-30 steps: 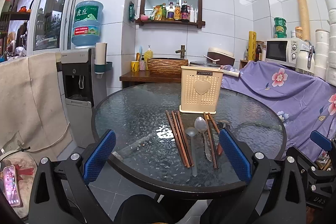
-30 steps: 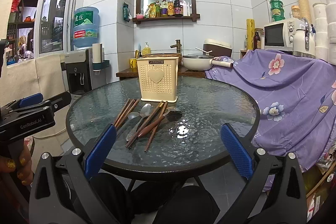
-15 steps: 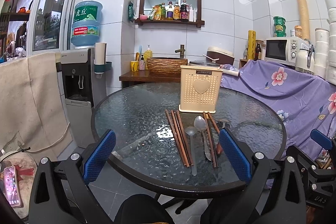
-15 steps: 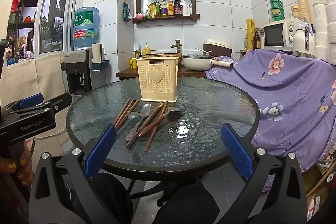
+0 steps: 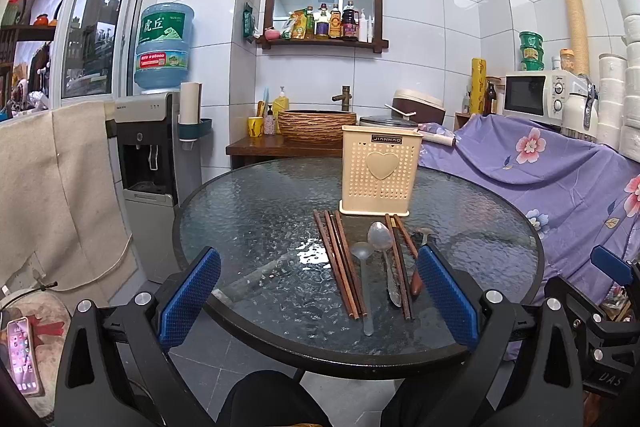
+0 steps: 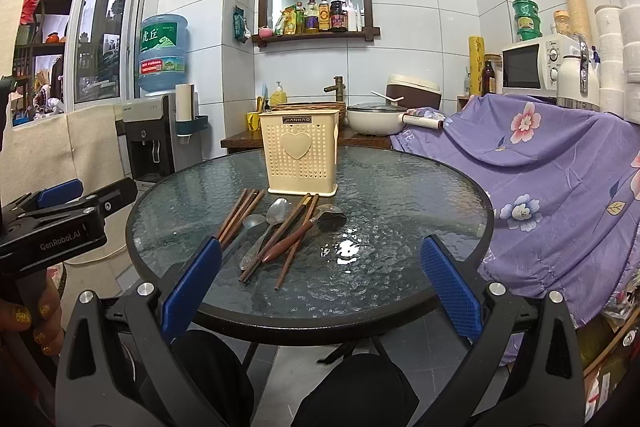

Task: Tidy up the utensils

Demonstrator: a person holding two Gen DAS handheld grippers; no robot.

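Observation:
A cream utensil holder (image 5: pixel 379 175) with a heart on its front stands upright on the round glass table (image 5: pixel 256 211); it also shows in the right wrist view (image 6: pixel 300 157). In front of it lie brown chopsticks (image 5: pixel 340 263), a clear plastic spoon (image 5: pixel 363 279), a metal spoon (image 5: pixel 384 255) and a wood-handled spoon (image 6: pixel 304 233). My left gripper (image 5: pixel 318 297) is open and empty, held at the table's near edge. My right gripper (image 6: pixel 320 285) is open and empty, also at the near edge, right of the utensils.
A purple flowered cloth (image 6: pixel 560 167) covers furniture to the right of the table. A water dispenser (image 5: pixel 156 147) stands at the left. A wooden counter (image 5: pixel 280 147) with a basin is behind the table. A microwave (image 5: pixel 536 95) sits at the back right.

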